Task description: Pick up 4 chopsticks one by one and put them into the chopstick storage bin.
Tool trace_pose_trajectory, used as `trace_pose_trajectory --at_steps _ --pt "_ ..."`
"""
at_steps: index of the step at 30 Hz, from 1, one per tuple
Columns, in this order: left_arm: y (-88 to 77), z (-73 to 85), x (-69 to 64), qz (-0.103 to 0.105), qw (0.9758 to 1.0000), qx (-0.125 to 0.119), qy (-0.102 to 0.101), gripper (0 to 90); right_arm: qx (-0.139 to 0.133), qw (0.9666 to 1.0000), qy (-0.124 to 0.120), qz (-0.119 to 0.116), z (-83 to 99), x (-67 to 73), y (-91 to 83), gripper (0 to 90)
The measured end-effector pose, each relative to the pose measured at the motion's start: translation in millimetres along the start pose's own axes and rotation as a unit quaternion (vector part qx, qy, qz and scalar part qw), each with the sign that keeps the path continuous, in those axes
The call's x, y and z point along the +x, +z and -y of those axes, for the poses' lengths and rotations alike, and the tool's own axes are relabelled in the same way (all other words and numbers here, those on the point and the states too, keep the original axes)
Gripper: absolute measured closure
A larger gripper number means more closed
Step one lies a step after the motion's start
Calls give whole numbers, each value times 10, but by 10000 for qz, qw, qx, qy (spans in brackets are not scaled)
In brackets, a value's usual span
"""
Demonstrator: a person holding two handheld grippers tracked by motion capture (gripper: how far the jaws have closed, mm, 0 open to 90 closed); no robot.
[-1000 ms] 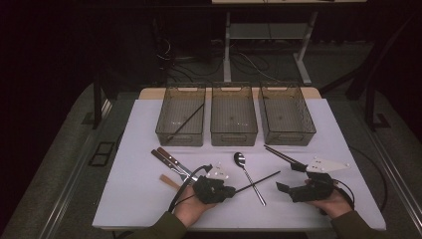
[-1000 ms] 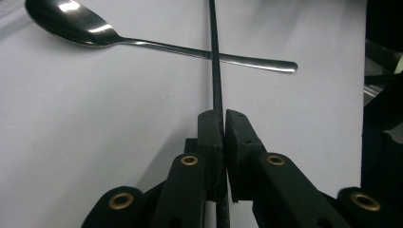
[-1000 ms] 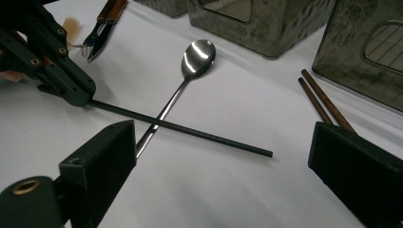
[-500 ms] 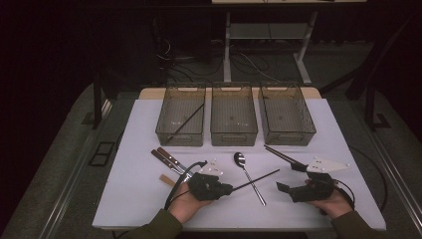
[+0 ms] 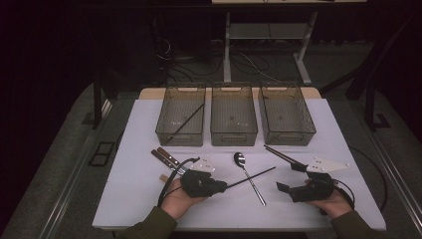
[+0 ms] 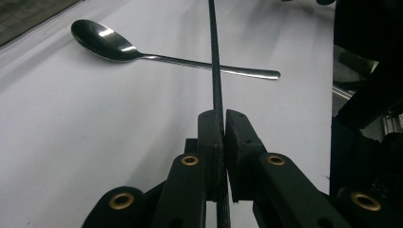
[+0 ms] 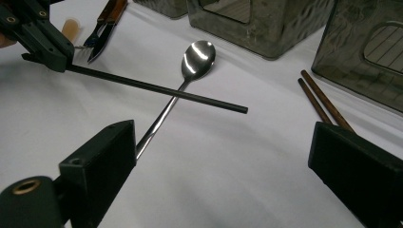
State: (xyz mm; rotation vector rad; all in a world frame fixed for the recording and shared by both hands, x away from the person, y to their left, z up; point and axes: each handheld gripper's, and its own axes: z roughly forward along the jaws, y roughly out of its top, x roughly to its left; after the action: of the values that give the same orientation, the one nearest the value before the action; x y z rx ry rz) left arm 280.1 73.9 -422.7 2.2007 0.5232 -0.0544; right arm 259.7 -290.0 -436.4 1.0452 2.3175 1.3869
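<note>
Clamping a black chopstick [image 5: 251, 177], left hand-held gripper [image 5: 222, 186] holds it above the spoon [image 5: 247, 174]; right hand-held gripper [image 5: 288, 178] jaws apart, empty.

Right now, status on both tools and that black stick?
Left tool shut on black stick. Right tool open, empty. Stick crosses above spoon; bins ahead.

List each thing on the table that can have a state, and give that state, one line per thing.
left gripper: shut on the black chopstick
black chopstick: held, crossing above the spoon
right gripper: open, nothing between its jaws
spoon: lying flat, bowl up
left bin: holds one black stick
middle bin: looks empty
right bin: looks empty
brown chopsticks: lying side by side
</note>
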Motion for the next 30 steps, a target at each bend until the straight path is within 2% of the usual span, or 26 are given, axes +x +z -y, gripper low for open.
trace_pose_trajectory --at_steps 4,8,13,20,25,30 --pt "-47 0 15 -19 10000 19 51 849 1 10000 6 -4 0 -1 1 87" --pt "-80 6 37 -22 10000 -10 16 850 8 10000 6 -17 0 0 4 87" --pt "-126 7 61 -7 9999 30 108 850 7 10000 10 -55 -3 3 6 87" --pt "-245 16 108 -41 9999 -92 106 850 21 10000 18 -63 -4 -1 22 87" --pt "-362 14 157 -188 9996 -176 139 850 18 10000 16 -47 -1 2 13 87" --pt "-454 21 211 -293 9991 -288 70 850 27 10000 17 -42 -1 3 18 87"
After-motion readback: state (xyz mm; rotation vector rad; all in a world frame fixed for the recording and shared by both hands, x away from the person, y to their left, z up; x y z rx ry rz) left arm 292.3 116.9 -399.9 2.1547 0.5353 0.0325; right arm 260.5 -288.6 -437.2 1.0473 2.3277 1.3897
